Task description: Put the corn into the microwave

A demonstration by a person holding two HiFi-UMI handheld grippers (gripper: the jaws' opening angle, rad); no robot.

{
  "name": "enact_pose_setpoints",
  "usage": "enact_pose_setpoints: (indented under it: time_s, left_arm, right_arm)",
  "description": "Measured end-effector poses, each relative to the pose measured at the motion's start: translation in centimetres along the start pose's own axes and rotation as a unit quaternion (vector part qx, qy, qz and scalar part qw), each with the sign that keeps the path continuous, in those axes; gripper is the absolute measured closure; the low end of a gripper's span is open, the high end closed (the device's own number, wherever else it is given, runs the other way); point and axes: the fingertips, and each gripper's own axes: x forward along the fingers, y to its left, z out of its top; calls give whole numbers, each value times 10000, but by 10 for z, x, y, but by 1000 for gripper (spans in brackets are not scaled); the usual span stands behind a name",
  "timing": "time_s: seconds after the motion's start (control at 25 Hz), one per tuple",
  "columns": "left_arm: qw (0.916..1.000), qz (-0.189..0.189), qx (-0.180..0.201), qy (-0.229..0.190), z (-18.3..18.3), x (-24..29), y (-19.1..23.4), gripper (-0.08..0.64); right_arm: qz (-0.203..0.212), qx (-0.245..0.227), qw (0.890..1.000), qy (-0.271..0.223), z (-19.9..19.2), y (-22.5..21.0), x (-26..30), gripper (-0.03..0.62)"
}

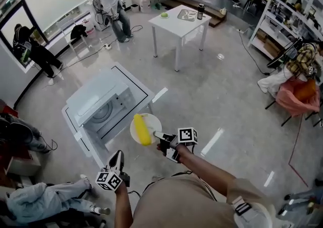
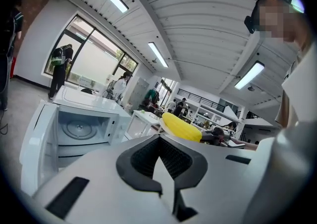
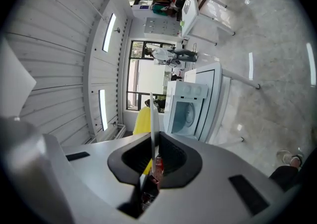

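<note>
A yellow corn cob lies on a white plate, held in the air just right of the white microwave. The microwave's door stands open and its glass turntable shows. My right gripper is shut on the plate's near rim. In the right gripper view the plate stands edge-on between the jaws, with the corn behind it and the microwave beyond. My left gripper hovers lower left, shut and holding nothing. Over its tips the left gripper view shows the corn and the open microwave.
The microwave sits on a low white table. A second white table with a tray and a dark cup stands farther back. People sit along the left wall and at the right; one stands at the back. Cables run across the floor.
</note>
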Motion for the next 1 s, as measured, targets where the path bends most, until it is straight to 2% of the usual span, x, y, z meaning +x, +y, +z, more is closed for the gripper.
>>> enact_pose_setpoints:
  time_s: [0.2, 0.36, 0.52, 0.64, 0.76, 0.88, 1.0]
  left_arm:
    - [9999, -53, 143, -2, 14, -9, 24, 557]
    - [9998, 122, 154, -89, 14, -27, 42, 557]
    - [9996, 224, 93, -167, 12, -33, 74, 557]
    - [9990, 377, 29, -237, 7, -34, 102, 557]
    - [9978, 602, -56, -273, 15, -49, 100, 557]
    - [9975, 616, -146, -321, 26, -48, 102, 557]
    - [9979, 532, -224, -295, 30, -14, 95, 557]
  right_arm:
    - [61, -38, 10000, 58, -16, 1, 41, 563]
    - [40, -11, 9996, 290, -35, -9, 72, 563]
    - [-66, -27, 9992, 382, -43, -32, 102, 563]
    - [-211, -297, 9981, 505, -38, -59, 129, 563]
    - [-29, -1, 9976, 688, -50, -42, 140, 563]
    - [-160, 85, 9962, 849, -59, -27, 146, 563]
    - [-301, -2, 9952, 932, -37, -24, 141, 563]
